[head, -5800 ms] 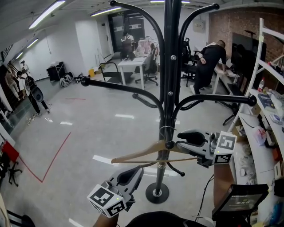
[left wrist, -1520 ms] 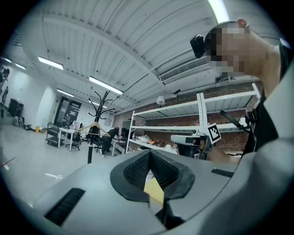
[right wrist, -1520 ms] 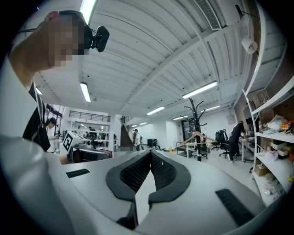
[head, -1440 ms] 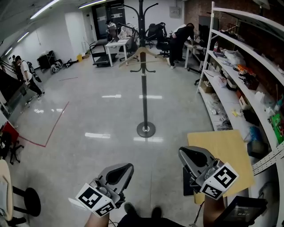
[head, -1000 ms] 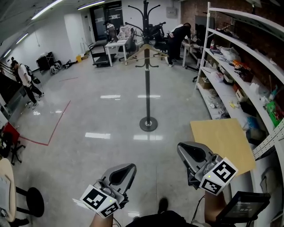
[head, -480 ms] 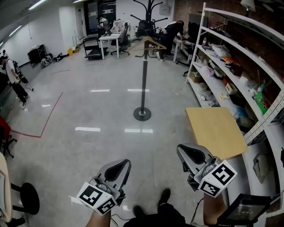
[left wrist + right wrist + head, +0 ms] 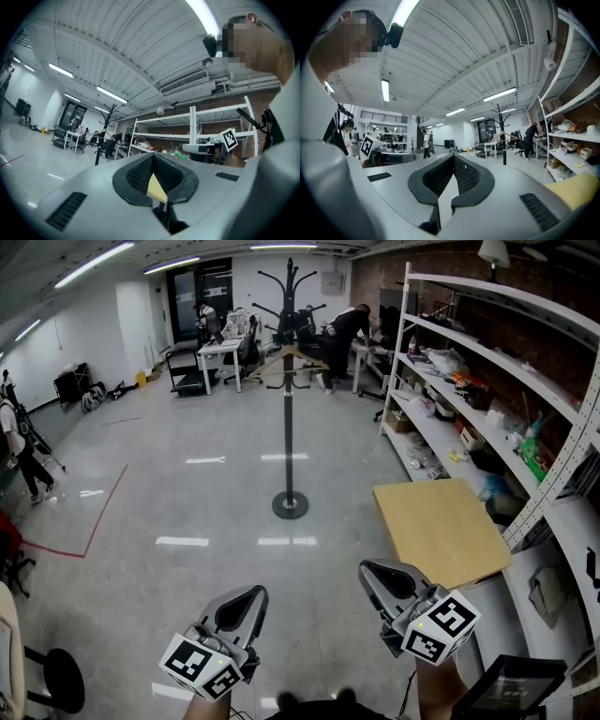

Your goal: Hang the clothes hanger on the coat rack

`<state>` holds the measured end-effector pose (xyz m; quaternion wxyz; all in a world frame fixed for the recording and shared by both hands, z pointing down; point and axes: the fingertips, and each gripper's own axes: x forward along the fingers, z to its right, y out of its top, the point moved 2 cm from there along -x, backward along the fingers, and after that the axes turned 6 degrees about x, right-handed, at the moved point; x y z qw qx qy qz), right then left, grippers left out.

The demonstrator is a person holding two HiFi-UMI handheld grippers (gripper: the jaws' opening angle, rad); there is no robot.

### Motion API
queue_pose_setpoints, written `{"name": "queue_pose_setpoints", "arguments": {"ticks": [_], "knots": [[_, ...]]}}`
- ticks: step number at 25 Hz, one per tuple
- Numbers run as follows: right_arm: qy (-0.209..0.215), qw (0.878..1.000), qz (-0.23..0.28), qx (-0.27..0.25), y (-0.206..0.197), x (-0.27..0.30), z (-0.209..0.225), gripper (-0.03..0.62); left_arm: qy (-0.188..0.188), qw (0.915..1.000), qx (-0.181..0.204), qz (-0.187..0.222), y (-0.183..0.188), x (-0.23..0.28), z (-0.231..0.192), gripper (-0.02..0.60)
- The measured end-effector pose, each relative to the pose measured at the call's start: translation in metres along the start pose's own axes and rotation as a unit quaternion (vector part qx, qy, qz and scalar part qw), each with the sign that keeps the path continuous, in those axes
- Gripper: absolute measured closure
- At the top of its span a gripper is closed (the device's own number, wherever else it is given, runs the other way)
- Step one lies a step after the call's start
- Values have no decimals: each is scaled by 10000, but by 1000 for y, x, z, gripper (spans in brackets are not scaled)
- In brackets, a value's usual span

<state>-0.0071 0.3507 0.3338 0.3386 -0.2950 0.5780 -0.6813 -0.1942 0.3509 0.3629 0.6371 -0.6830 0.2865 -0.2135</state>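
Seemingly finished: hanger [image 7: 296,352] hangs on the rack [image 7: 288,437] far ahead of left gripper [image 7: 250,595] and right gripper [image 7: 369,571], jaws closed and empty; best keep both low and clear.

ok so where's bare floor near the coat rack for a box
The floor left of the coat rack, up to the red tape line, is bare, as is the strip between its base and the wooden board. Crowded: the shelving on the right, desks behind.
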Motion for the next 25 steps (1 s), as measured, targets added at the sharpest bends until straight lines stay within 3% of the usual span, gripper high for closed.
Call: {"name": "queue_pose_setpoints", "arguments": {"ticks": [12,25], "knots": [[-46,9999,117,15,6,-31,32,588,93,9999,103,-65,-2,27,32,583],[54,9998,179,-116,14,-37,35,588,200,9996,167,84,6,26,41,583]]}}
